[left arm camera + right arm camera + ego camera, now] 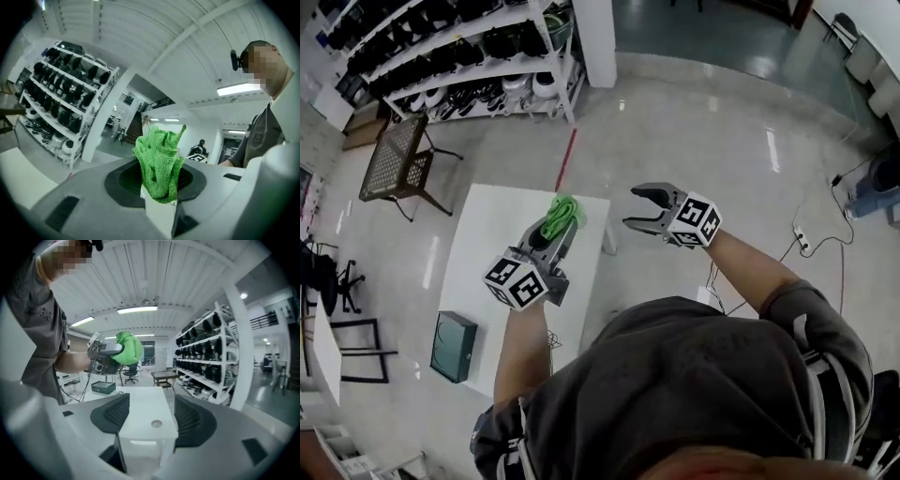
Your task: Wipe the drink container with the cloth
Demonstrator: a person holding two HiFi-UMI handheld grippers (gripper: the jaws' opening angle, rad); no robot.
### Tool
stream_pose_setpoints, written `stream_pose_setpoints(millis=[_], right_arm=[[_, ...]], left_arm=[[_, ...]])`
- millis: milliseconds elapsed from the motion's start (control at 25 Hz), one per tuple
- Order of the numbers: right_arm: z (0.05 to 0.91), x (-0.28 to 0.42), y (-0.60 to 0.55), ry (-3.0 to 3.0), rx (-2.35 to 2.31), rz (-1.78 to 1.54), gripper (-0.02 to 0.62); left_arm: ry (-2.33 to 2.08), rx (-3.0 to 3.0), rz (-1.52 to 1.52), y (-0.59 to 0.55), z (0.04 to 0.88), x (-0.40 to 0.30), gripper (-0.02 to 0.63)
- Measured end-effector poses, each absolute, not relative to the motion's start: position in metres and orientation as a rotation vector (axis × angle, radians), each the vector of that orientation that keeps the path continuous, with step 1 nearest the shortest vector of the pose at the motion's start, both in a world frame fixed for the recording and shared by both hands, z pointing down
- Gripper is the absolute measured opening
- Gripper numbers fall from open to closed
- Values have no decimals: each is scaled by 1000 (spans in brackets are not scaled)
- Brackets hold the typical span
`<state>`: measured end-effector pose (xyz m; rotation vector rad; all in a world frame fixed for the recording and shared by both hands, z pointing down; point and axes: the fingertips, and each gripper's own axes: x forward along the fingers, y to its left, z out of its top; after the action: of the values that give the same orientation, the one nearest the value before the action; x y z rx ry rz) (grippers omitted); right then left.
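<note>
Glossy pale floor fills the head view, with a white table (487, 234) left of centre and stocked shelves (459, 56) in the upper left. On my screen the left gripper (555, 225) sits just left of centre, over the table, its jaws clamped on the green cloth (562, 211), which bunches up out of the tips. The left gripper view confirms it for me: the cloth is pinched between the pads. Right of it, past the table's edge, the right gripper (639, 208) holds its jaws apart with nothing between them. A dark green box (453, 347) lies at the table's lower left corner.
</note>
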<state>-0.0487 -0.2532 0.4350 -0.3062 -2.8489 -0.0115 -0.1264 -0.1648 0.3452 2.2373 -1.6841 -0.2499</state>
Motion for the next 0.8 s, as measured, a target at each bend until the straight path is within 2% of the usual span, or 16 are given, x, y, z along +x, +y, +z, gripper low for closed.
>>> stream_pose_setpoints(millis=[480,640,720,800], right_arm=[[383,231,-383,-2864,576,168,127],[383,301,-396,-2846,789,240,67],[384,328,-396,-2838,862,268,-3],[386,344,-395,-2832,894,285,-9]], left_arm=[[-1279,2478,-127,-310,330,47,107],[-1208,2486,-114,-329,338,83,107],[-1177,2465,-148,-332,340,97,107],[-1167,2448,-174,-332,344,106,107]])
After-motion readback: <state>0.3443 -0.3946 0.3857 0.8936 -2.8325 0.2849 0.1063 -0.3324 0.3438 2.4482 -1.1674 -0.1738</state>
